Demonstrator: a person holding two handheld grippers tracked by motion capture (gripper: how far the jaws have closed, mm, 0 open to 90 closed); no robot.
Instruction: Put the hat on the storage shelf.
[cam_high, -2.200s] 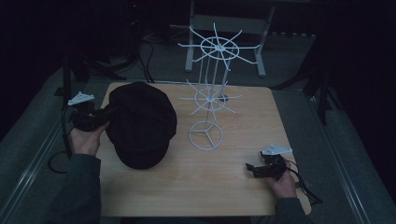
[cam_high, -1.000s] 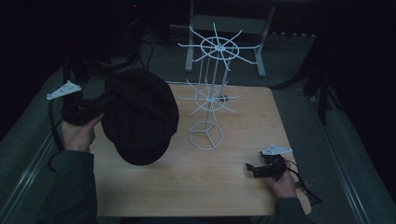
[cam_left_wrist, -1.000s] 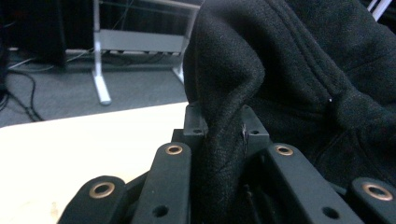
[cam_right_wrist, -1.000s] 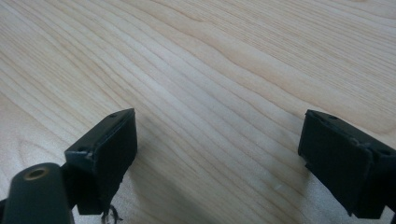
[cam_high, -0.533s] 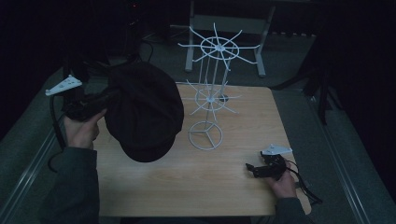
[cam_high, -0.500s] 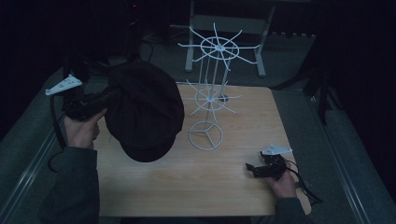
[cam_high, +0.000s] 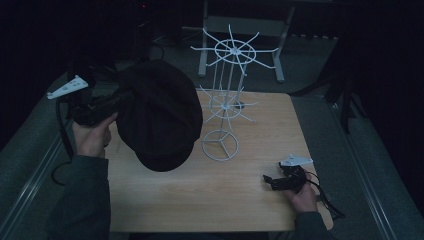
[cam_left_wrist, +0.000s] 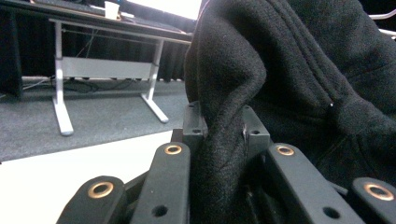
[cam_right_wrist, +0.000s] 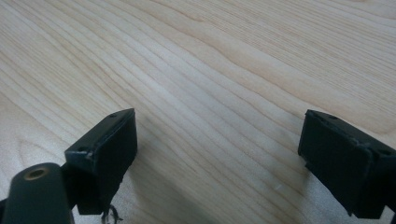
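Observation:
A black flat cap (cam_high: 157, 112) hangs lifted over the left half of the wooden table (cam_high: 250, 195), tilted with its top toward the camera. My left gripper (cam_high: 125, 95) is shut on the cap's edge at its left side. In the left gripper view the cap's thick black cloth (cam_left_wrist: 299, 79) is pinched between the two jaws of the left gripper (cam_left_wrist: 224, 128). A white wire display stand (cam_high: 227, 100) with spoked hooks rises at the table's middle, just right of the cap. My right gripper (cam_high: 272, 182) rests on the table at the front right, and the right gripper (cam_right_wrist: 219, 154) has its jaws wide apart over bare wood.
A white-legged desk (cam_left_wrist: 107, 70) stands on grey carpet beyond the table. Dark floor surrounds the table, with a metal frame (cam_high: 245, 30) behind the stand. Cables trail from both grippers.
My left hand has raised the cap off the table and carried it a little toward the wire stand. The right hand has stayed where it was.

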